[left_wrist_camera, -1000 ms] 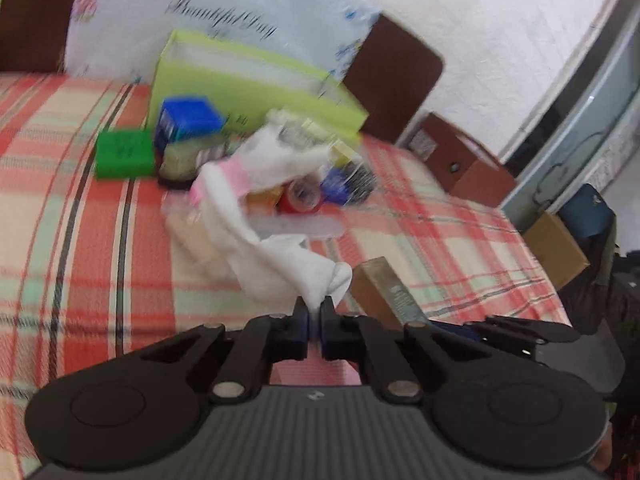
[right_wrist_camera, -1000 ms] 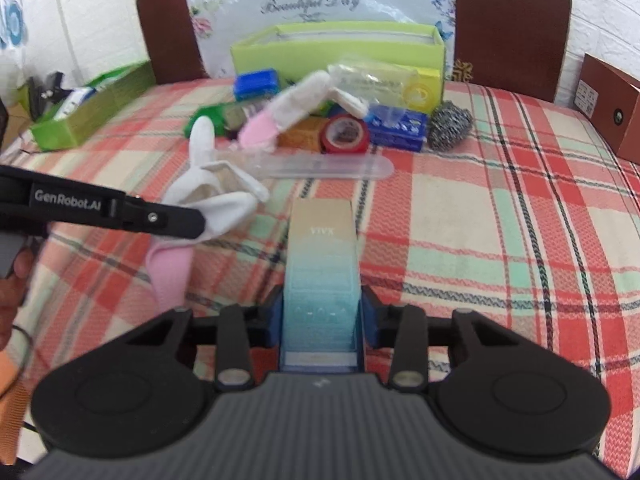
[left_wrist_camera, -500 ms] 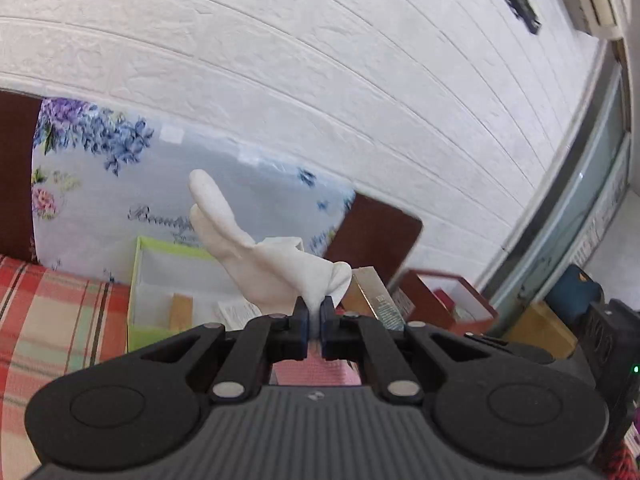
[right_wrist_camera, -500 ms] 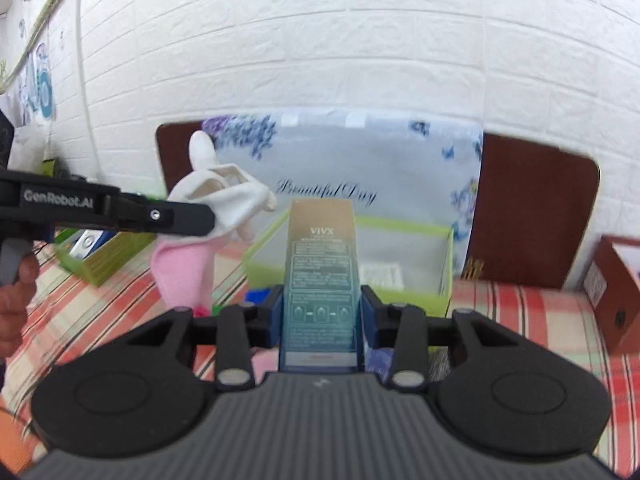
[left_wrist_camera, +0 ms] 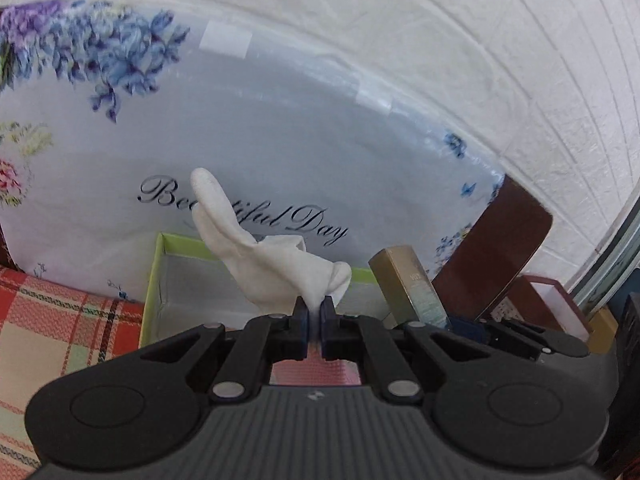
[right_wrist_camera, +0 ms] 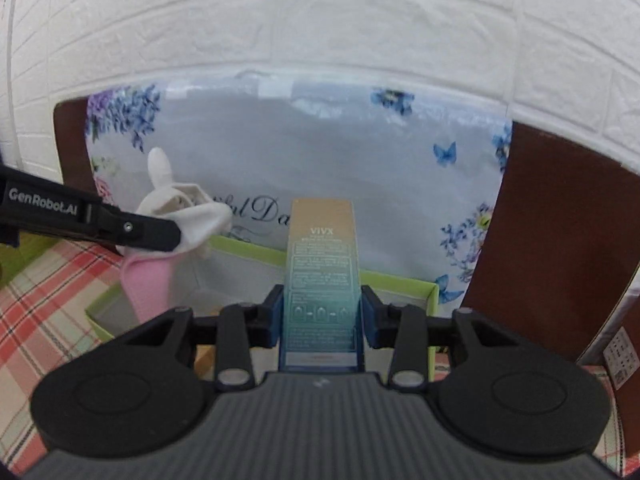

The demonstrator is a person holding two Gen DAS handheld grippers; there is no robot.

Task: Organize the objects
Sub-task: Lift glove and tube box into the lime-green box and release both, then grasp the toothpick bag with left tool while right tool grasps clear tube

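My left gripper (left_wrist_camera: 314, 314) is shut on a white and pink sock (left_wrist_camera: 276, 268) and holds it in the air over the near left part of an open lime-green box (left_wrist_camera: 154, 280). In the right wrist view the sock (right_wrist_camera: 176, 224) hangs from the left gripper's fingers (right_wrist_camera: 144, 232) above the box (right_wrist_camera: 400, 280). My right gripper (right_wrist_camera: 322, 316) is shut on a tall gold-to-teal carton marked VIVX (right_wrist_camera: 322, 276), held upright above the box's front. The carton also shows in the left wrist view (left_wrist_camera: 412, 284).
A floral sheet reading "Beautiful Day" (right_wrist_camera: 320, 152) and brown chair backs (right_wrist_camera: 560, 240) stand behind the box. The table has a red plaid cloth (left_wrist_camera: 60, 320). A brown box (left_wrist_camera: 548, 304) lies at the right. A white brick wall (right_wrist_camera: 320, 20) is behind.
Both grippers lifted their loads off the table and moved forward to the green box. The pile of small objects on the cloth has dropped out of view.
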